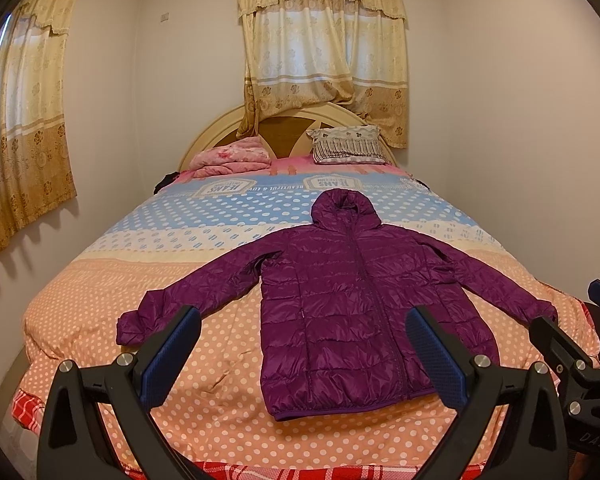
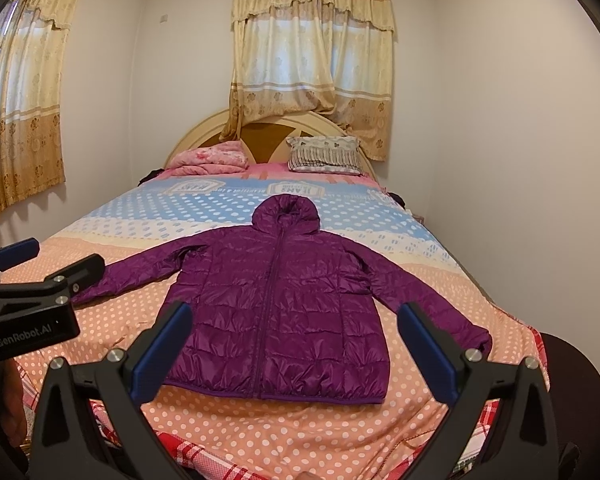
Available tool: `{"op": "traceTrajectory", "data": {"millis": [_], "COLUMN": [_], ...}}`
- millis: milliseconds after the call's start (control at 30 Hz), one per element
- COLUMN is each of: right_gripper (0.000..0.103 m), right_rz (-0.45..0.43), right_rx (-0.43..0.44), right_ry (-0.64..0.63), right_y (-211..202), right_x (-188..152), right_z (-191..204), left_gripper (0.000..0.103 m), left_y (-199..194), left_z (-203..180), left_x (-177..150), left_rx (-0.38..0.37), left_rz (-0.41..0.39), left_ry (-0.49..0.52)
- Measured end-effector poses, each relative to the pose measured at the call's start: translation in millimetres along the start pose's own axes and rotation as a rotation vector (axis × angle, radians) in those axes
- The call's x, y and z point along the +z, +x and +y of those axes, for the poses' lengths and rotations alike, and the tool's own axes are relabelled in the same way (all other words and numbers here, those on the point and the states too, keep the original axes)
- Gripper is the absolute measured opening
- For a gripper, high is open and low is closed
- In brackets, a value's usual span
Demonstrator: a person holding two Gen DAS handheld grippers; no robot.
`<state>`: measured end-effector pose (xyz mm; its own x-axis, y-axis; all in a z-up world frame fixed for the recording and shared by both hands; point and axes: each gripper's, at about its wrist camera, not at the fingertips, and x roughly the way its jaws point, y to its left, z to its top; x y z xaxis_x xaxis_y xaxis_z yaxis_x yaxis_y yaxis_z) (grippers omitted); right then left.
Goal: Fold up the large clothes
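Observation:
A purple hooded puffer jacket (image 1: pixel 340 300) (image 2: pixel 284 308) lies flat and zipped on the bed, front up, hood toward the headboard, both sleeves spread out to the sides. My left gripper (image 1: pixel 304 332) hovers open above the foot of the bed, its blue-padded fingers (image 1: pixel 172 356) straddling the jacket's left half without touching it. My right gripper (image 2: pixel 296 328) is open too, held over the jacket's hem with nothing between its fingers. Each gripper shows at the edge of the other's view: the right gripper (image 1: pixel 568 320) and the left gripper (image 2: pixel 48 260).
The bed (image 1: pixel 100 300) has a dotted orange, cream and blue cover. A folded pink blanket (image 1: pixel 232 156) and a patterned pillow (image 1: pixel 348 146) lie by the headboard. Walls close in on both sides; curtains (image 1: pixel 324 48) hang behind and to the left.

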<state>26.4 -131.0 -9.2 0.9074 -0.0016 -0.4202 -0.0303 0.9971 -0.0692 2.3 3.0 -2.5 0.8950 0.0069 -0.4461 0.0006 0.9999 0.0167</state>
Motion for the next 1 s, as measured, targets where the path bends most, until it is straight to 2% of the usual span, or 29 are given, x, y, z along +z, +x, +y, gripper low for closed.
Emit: {"op": "traceTrajectory", "data": {"millis": [1000], "right_gripper": [0.103], "right_rz": [0.014], "right_rx": [0.002], "right_ry": [-0.003], "right_y": [2.4], "right_x": [-1.8], "right_z": [2.1], "left_gripper": [0.102], "left_y": [5.4], "left_z": [3.3], "left_x": [-2.1], "left_rx": [0.004], "left_rz": [0.008], "left_ry": [-0.001]}}
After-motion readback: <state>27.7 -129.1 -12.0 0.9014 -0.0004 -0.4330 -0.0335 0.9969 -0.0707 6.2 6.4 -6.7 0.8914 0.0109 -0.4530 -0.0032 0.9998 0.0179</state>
